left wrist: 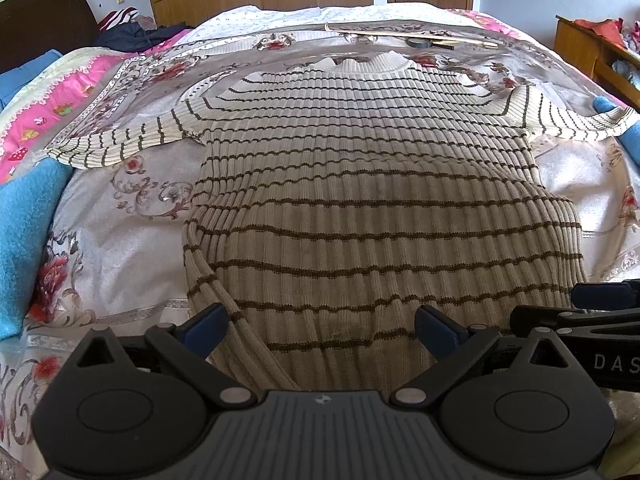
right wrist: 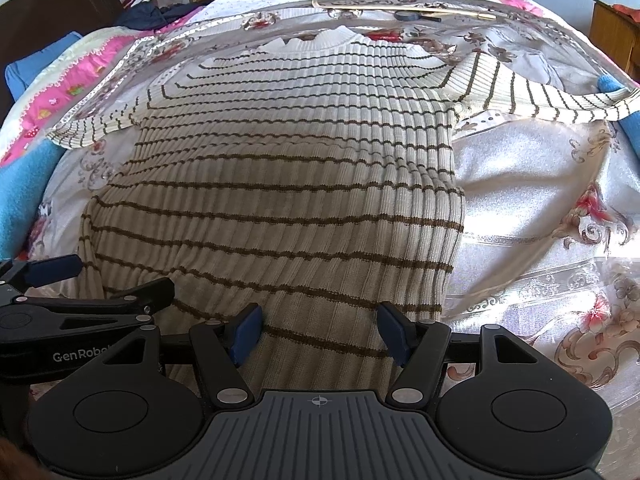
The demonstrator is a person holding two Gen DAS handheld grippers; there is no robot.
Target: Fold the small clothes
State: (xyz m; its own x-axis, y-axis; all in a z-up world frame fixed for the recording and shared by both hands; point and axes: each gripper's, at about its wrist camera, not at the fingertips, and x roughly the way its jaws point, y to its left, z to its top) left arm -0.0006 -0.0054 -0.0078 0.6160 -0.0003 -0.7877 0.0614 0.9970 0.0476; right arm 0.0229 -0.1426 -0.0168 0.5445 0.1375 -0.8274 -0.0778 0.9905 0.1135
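Left wrist view shows a cream ribbed knit sweater with thin brown stripes (left wrist: 360, 184) lying face up and spread flat on a pale satin bedspread printed with red flowers (left wrist: 120, 216), collar far from the cameras, both sleeves stretched sideways, hem nearest. The left gripper (left wrist: 322, 326) hovers over the sweater's hem with its blue-padded fingers spread wide, gripping nothing; whether the pads touch the knit is hard to judge through the fisheye. Just to the sweater's right hem corner, the right gripper (right wrist: 320, 334) is likewise released, fingers apart either side of the hem. Beyond the sweater's collar lie thin wooden sticks (left wrist: 416, 37) and a dark roll of tape (left wrist: 418, 42); a blue towel-like cloth (left wrist: 28, 240) sits off the sweater's left sleeve. My reading is that the fold has not begun. The risk: both grippers sit close together near the hem's middle, so a pinch there could bunch the stretchy ribbing and lift only the top layer, leaving a crooked fold. The slippery satin could also let the sweater slide or drag the bedspread up with it.
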